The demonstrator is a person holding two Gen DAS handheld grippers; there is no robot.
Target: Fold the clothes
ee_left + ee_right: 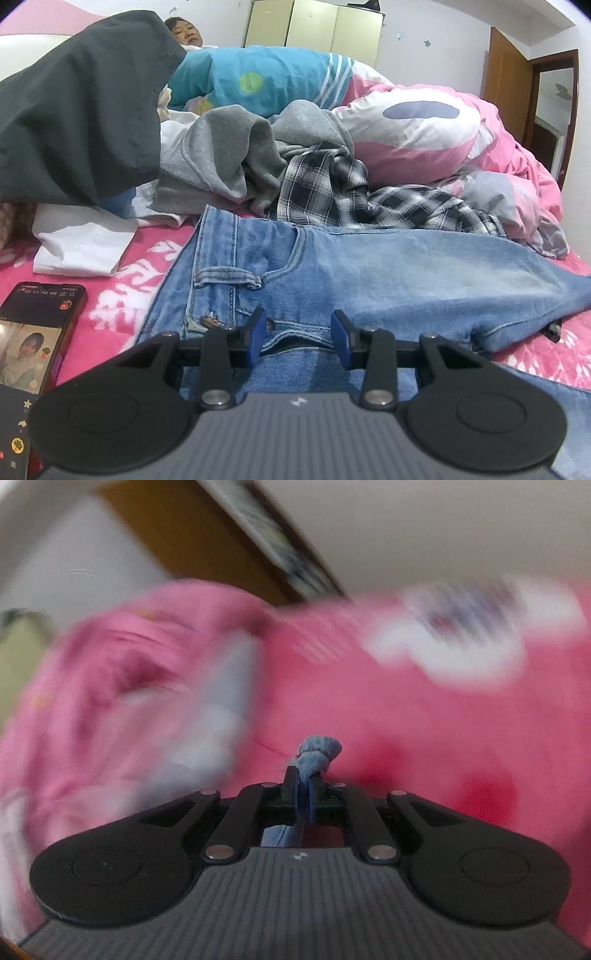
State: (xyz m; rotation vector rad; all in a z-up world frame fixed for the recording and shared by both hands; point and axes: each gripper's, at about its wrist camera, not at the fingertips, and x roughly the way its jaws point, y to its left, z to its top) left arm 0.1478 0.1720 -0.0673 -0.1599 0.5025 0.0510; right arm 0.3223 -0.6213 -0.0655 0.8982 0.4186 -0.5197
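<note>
Bed: your pink floral bedspread (147, 266).
On it: jeans (369, 266), white cloth (81, 251), phone (33, 332), clothes pile (277, 173).

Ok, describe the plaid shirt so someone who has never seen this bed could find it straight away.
Start at the pink bedspread and find the blue jeans spread across it in front of the left gripper. Just behind the jeans lies a heap of clothes, and the plaid shirt is crumpled at its right side, next to a grey sweatshirt. It is the only black-and-white checked fabric there.

Light blue jeans (332, 266) lie spread flat across the pink bed (122, 273), waistband leftward. One bunched denim end (318, 754) is raised, pinched.
</note>
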